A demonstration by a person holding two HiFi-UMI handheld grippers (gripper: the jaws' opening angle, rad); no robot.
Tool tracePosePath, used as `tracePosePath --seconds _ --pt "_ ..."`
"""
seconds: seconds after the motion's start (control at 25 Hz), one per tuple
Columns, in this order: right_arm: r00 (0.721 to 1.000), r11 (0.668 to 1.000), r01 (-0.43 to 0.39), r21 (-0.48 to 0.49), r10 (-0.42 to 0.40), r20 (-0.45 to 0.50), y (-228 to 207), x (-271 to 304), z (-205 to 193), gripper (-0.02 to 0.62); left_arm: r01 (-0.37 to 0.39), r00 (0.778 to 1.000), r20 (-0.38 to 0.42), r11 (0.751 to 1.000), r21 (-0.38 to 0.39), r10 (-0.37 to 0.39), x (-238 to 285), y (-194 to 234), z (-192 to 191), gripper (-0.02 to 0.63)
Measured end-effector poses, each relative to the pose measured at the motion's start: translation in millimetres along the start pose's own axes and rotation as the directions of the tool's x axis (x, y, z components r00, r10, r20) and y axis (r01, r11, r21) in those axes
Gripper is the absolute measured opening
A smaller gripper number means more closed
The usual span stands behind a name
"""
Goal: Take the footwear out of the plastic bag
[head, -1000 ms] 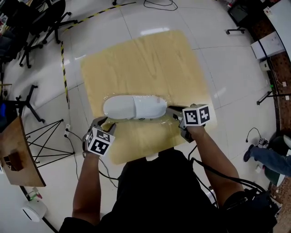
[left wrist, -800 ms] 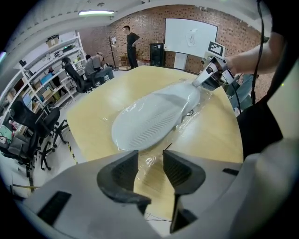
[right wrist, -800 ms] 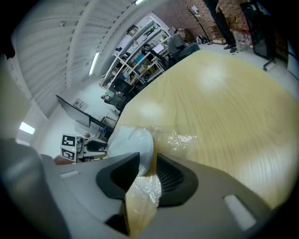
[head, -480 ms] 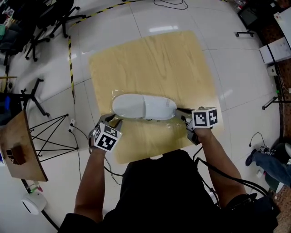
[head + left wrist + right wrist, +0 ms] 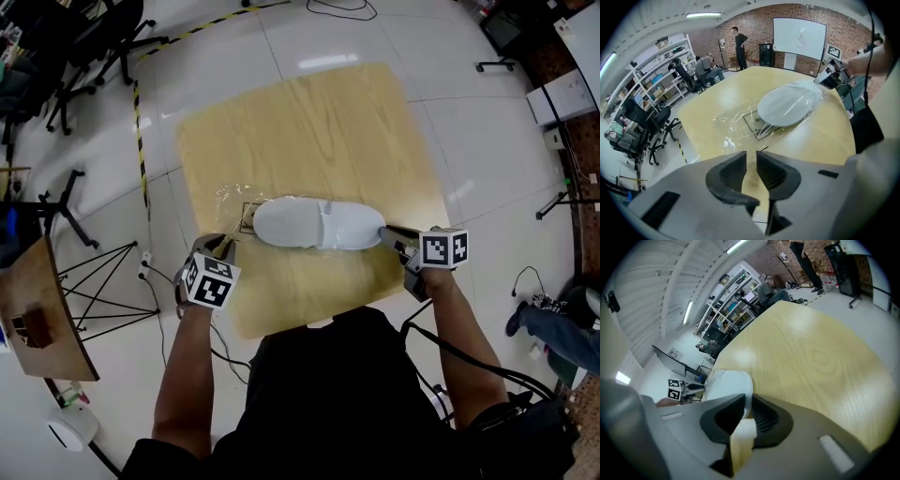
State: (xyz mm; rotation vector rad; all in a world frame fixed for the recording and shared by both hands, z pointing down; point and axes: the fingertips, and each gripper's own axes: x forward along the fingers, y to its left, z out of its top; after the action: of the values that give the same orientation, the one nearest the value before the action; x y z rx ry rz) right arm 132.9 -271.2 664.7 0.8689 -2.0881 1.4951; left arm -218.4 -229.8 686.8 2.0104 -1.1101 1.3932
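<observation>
The slipper (image 5: 319,223) has slid toward the counter's right side since a second ago. The right tongs (image 5: 386,233) have moved with it, and the toe has drawn clear of the spot just beside the left tongs (image 5: 219,247).

The left tongs sit at the near left of the counter (image 5: 309,122). Their jaws have just been closing and now stand a narrow slit apart, with only bare wood showing through the gap. The right tongs are clamped on the heel end of the slipper, and pale material fills the space between their jaws.

The plastic bag (image 5: 232,199) lies crumpled and mostly flat on the wood, trailing to the left of the slipper's toe. In the left gripper view, glints of film still run over the top of the slipper, so I cannot tell whether it is fully out of the bag.

The slipper lies across the near half of the counter, with its heel close to the right edge. The far half is open wood. Beyond that is white tiled floor, with striped tape (image 5: 134,122) and office chairs (image 5: 94,37) off to the far left.
</observation>
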Motion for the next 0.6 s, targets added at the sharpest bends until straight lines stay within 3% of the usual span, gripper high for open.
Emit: tracePosePath --seconds 0.16,0.24,0.36,0.48,0.6 --pt "0.999 1.0 0.018 0.003 -0.018 0.027 -6.3 -10.3 -0.5 0.048 -0.042 0.999 0.012 0.998 -0.046 0.043 -14.8 17.8 -3.1 0.077" --pt "0.999 0.999 0.032 -0.011 -0.032 0.028 -6.8 -11.6 -1.8 0.049 -0.031 0.996 0.081 0.997 -0.075 0.037 -30.7 19.1 10.8 0.106" --pt "0.998 0.998 0.053 -0.029 -0.052 0.037 -6.3 -12.9 0.0 0.049 0.051 0.979 0.201 0.994 -0.101 -0.03 -49.4 5.4 46.7 0.167" --pt "0.997 0.997 0.069 -0.034 -0.067 0.05 -5.6 -13.0 1.3 0.049 0.101 0.967 0.238 0.994 -0.042 -0.089 -44.7 -16.6 74.8 0.169" --pt "0.996 0.997 0.07 -0.041 -0.068 0.059 -2.4 -10.1 2.1 0.049 0.136 0.974 0.182 0.99 0.027 -0.139 -14.8 -35.5 83.7 0.185"
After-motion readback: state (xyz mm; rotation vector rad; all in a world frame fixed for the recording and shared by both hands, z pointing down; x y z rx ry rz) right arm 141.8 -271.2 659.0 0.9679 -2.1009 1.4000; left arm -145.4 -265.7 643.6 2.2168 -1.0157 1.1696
